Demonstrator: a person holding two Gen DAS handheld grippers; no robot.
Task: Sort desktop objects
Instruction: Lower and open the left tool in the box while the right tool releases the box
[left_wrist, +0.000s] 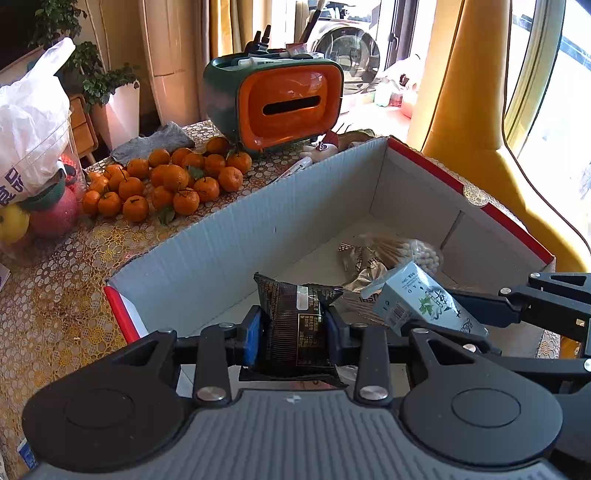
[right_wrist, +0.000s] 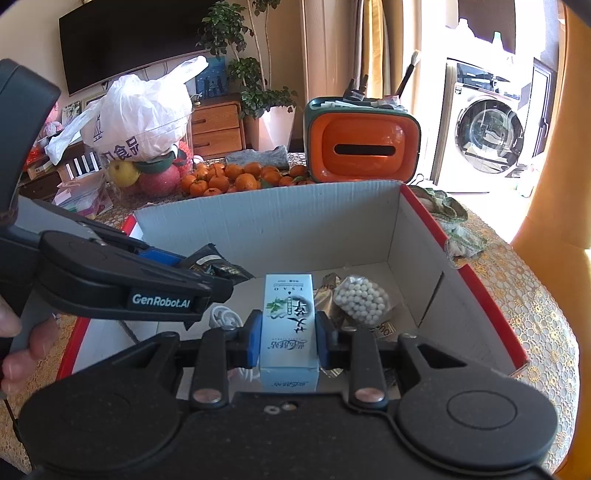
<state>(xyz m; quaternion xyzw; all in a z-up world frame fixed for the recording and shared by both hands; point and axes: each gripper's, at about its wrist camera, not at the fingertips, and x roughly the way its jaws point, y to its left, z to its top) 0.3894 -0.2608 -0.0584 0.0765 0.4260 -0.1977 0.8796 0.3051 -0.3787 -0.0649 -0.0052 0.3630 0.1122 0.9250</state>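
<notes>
A: Left wrist view, lower centre: the left hand-held gripper is clamped on a dark snack packet, held above the near end of the cardboard box. At the right of the frame the right hand-held gripper comes in, closed on a pale blue carton.

B: The right wrist view agrees: the carton stands upright between blue pads, over the box floor. So both are at the drop-off step?

A: I'd judge so. Next, each needs its jaws opened so its item falls inside the walls, clear of the other gripper, since they sit near each other.

B: Count?

A: Two grippers, one item each. In the box: one bag of white beads, one gold foil packet, one coiled white cable, and what may be a bundle of wooden sticks, though that part is blurred.

B: Outside it?

A: On the counter, one orange tissue holder, one heap of tangerines, roughly twenty, and one white plastic bag at upper left.
</notes>
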